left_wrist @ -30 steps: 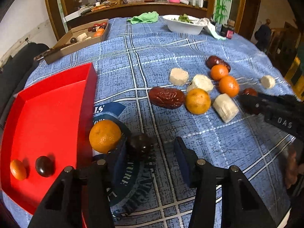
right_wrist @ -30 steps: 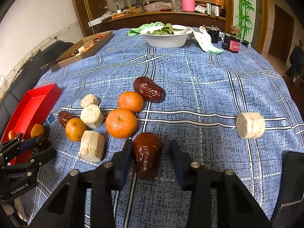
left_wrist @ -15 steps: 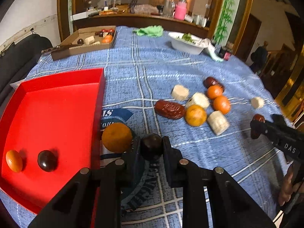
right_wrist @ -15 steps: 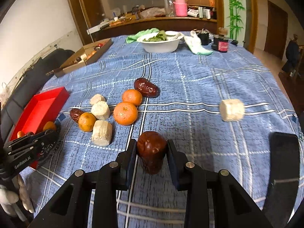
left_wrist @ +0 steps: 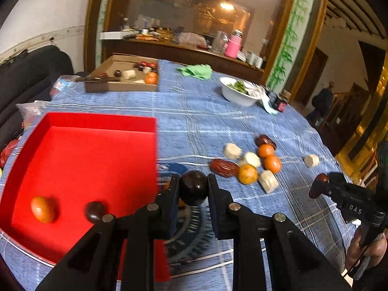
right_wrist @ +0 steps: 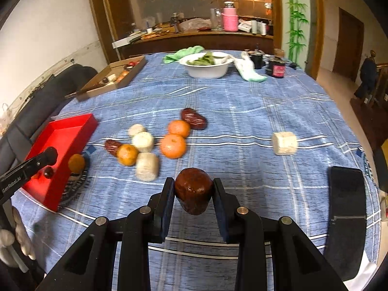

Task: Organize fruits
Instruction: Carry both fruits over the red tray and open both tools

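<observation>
L claw [left_wrist: 193,189]: closed on a dark round fruit [left_wrist: 193,187], held clear of the table [left_wrist: 206,121], lower centre of L wrist view, just right of the red tray [left_wrist: 80,160] edge. Tray fills lower left; inside it an orange fruit [left_wrist: 42,209] and a dark fruit [left_wrist: 95,210], near each other, not touching. One more orange partly hidden behind the L claw fingers.

R claw [right_wrist: 193,194]: closed on a brown date [right_wrist: 193,190], lower centre of R wrist view, lifted above the blue checked cloth.

Loose group mid-table, centre-left of R view: 3 oranges [right_wrist: 173,146], 2 dates [right_wrist: 194,118], 3 pale chunks [right_wrist: 147,166], mostly touching or just beside one another. One pale block [right_wrist: 284,143] alone, well apart, centre-right.

Far end of table, upper frame: white bowl [right_wrist: 207,68] w/ greens, green cloth [right_wrist: 183,52], cardboard box [right_wrist: 114,78] w/ assorted fruit at upper left. Black phone-like item [right_wrist: 346,194] at lower right edge.
</observation>
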Available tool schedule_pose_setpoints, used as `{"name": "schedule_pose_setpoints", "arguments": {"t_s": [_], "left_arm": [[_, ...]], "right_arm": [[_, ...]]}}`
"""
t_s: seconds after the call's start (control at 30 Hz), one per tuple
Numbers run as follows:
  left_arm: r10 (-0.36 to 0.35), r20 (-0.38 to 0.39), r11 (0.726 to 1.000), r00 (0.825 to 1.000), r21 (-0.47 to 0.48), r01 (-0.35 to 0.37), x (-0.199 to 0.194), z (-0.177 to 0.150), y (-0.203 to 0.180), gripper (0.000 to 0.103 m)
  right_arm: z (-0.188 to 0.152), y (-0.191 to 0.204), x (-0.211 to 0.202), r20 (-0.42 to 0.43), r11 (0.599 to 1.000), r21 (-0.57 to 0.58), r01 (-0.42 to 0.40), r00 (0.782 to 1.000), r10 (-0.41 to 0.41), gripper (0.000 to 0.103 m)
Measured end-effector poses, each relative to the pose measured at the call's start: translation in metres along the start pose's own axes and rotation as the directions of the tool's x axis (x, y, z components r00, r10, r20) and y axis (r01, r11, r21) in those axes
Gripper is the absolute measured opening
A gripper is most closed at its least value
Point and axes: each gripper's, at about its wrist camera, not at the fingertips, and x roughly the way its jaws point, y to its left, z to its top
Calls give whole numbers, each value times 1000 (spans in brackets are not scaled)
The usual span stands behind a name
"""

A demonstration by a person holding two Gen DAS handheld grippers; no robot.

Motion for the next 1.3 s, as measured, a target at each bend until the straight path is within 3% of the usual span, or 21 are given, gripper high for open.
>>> {"name": "schedule_pose_setpoints", "arguments": {"t_s": [0.23, 0.47, 0.67, 1.0, 1.03, 1.13, 1.2, 1.3], "left_arm": [[118, 69, 989, 991, -98, -111, -33, 1, 62, 21], [215, 50, 964, 975, -173, -204, -35, -2, 120, 21], [239, 27, 950, 971, -215, -228, -28, 3, 152, 21], [251, -25, 933, 968, -260, -249, -7, 8, 170, 23], [252, -25, 933, 967, -261, -249, -7, 8, 170, 25], [274, -3, 929, 962, -258, -266, -13, 8, 165, 52], [296, 14, 928, 955, -241, -284, -20, 9, 160, 53], [325, 30, 926, 945, -216, -311, -28, 9, 149, 59]], "right_arm": [[28, 70, 7, -15, 981, -89, -171, 985, 171, 34], [47, 180, 45, -125, 900, -199, -389, 921, 370, 34], [41, 244, 83, -202, 861, -269, -432, 899, 389, 34], [45, 275, 120, -226, 872, -269, -408, 907, 355, 35], [45, 277, 120, -226, 871, -268, -411, 906, 358, 36], [45, 279, 117, -216, 869, -282, -406, 909, 355, 45], [46, 279, 113, -204, 868, -283, -409, 910, 362, 53], [46, 274, 103, -179, 871, -287, -399, 916, 360, 54]]}}
